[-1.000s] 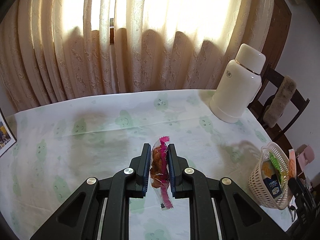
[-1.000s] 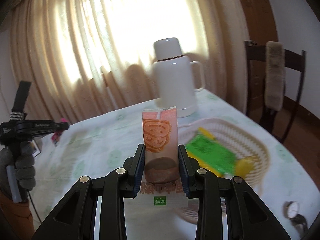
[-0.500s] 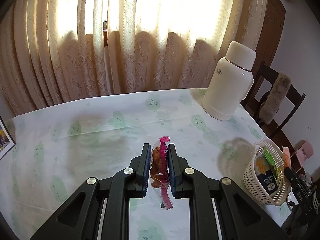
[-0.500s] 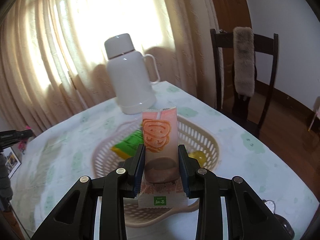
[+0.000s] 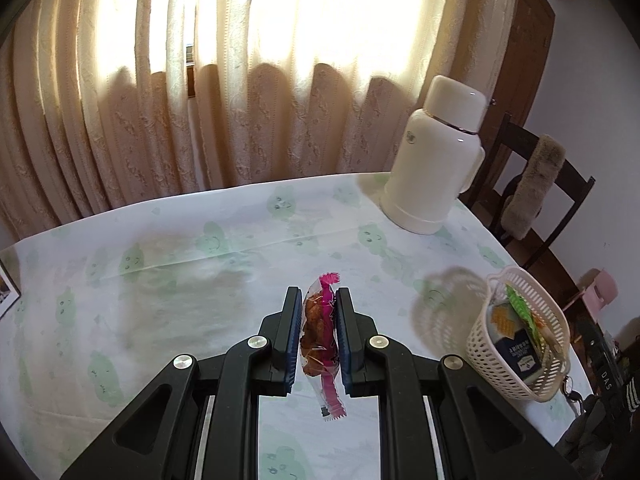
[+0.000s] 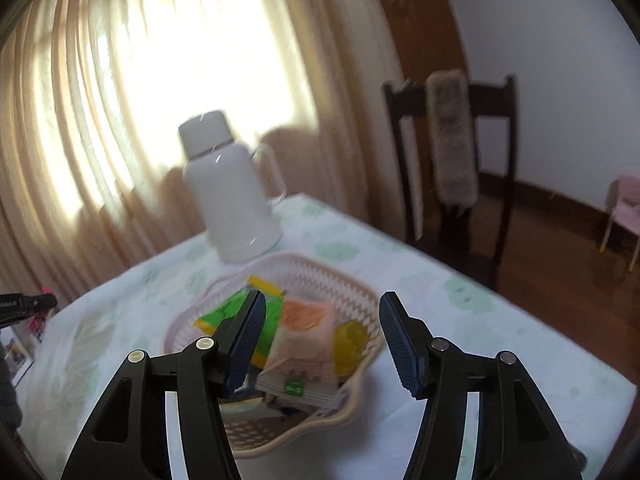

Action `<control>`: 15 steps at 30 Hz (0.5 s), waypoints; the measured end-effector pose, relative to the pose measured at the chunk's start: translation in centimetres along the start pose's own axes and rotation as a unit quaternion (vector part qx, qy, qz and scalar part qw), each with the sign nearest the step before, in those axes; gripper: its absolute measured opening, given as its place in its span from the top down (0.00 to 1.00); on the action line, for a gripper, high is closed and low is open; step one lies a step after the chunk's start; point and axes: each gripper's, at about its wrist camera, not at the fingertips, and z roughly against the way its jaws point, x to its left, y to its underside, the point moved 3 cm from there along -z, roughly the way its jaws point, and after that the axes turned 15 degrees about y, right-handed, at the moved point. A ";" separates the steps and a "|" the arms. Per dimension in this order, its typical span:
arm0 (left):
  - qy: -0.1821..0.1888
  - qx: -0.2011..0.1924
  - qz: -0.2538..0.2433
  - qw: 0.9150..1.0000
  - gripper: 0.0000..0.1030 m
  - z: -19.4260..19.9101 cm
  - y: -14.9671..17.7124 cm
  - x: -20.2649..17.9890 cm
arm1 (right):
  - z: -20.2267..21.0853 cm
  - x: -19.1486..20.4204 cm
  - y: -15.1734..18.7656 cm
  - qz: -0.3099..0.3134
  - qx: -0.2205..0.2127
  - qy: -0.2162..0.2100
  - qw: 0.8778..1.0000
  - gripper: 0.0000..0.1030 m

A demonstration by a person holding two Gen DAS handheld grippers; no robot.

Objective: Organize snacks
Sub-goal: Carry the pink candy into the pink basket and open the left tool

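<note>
My left gripper (image 5: 318, 310) is shut on a clear snack packet (image 5: 317, 332) with pink ends and brown pieces inside, held above the table. The cream basket (image 5: 488, 344) stands to its right with several snacks in it. In the right wrist view my right gripper (image 6: 322, 322) hovers over the basket (image 6: 360, 280), its jaws opening. The orange-and-white packet (image 6: 306, 334) lies between them, free of the pads, tipped into the basket on a green packet (image 6: 230, 310) and beside a yellow one (image 6: 350, 338).
A white thermos jug (image 5: 436, 160) stands at the table's far right corner, close behind the basket (image 6: 232, 200). A dark wooden chair (image 6: 452, 152) with a fur pad stands past the table edge. Curtains hang behind. The tablecloth (image 5: 180, 280) has green prints.
The right gripper's jaws have spread and the orange packet has dropped from them into the basket. The left gripper, still holding its packet, has shifted slightly, so the jug and basket sit further left.
</note>
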 end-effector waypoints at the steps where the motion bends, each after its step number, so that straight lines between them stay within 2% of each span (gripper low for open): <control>1: 0.003 0.000 -0.002 1.000 0.86 0.0 0.1 -0.3 | 0.7 -0.4 0.1 -0.007 -0.021 0.017 1.000 0.39; 3: 0.009 0.001 -0.007 1.000 0.86 0.0 0.2 -0.9 | 1.6 -0.8 0.2 -0.012 -0.050 0.043 0.998 0.34; 7: 0.014 0.003 -0.019 1.000 0.86 0.0 0.8 -2.3 | 2.6 -1.5 1.3 -0.016 -0.091 0.096 0.991 0.33; 10: 0.023 0.008 -0.026 0.999 0.86 -0.1 1.3 -3.6 | 2.9 -1.6 1.9 -0.014 -0.106 0.109 0.988 0.33; 15: 0.034 0.016 -0.045 0.998 0.86 -0.6 2.3 -6.1 | 4.1 -0.4 2.1 0.006 -0.136 0.101 0.985 0.33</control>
